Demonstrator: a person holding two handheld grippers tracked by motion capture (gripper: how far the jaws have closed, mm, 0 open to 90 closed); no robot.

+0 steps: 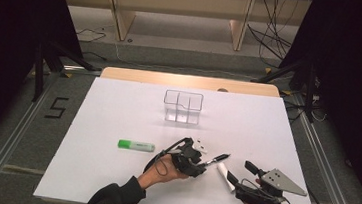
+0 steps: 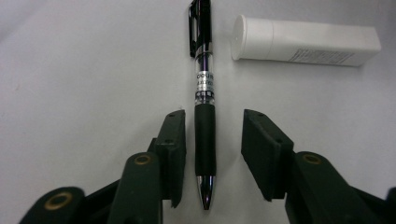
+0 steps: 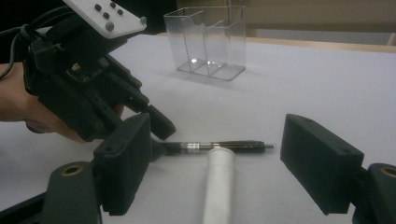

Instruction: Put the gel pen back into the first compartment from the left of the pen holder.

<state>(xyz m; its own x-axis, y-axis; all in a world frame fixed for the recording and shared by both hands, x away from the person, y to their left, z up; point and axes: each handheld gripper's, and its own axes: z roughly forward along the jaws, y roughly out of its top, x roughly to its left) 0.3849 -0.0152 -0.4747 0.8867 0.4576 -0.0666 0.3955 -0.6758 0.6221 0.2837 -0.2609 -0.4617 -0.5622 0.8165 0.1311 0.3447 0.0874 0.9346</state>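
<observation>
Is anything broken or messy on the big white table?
Nothing looks broken or spilled. The clear plastic divided holder stands upright and empty, while the black pen, white tube and green highlighter lie flat on the table outside it.

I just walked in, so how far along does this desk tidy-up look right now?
Nothing done: the clear organizer looks empty. In hand: the open left gripper straddles the pen; the open right gripper frames the white tube. Left: those, plus the green highlighter.

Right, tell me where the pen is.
The pen lies on the white table, between the left gripper's open jaws, with the white tube beside its cap end.
</observation>
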